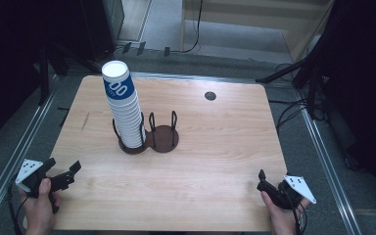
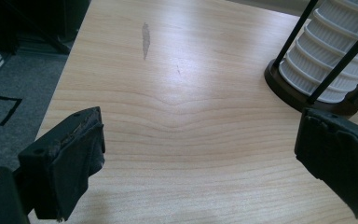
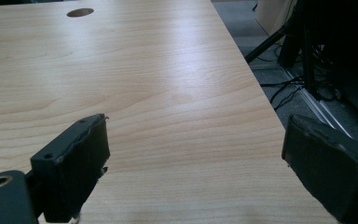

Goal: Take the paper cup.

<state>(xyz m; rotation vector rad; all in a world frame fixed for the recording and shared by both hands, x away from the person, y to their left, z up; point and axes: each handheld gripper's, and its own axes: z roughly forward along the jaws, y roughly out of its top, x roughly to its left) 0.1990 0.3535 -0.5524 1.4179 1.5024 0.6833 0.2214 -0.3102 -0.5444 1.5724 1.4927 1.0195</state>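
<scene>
Cup stack (image 1: 124,106) in holder (image 1: 147,137), top cup printed "00"

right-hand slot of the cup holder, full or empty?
Empty. The cup holder's right ring shows only bare dark base between its posts; the cup stack stands in the left ring.
</scene>
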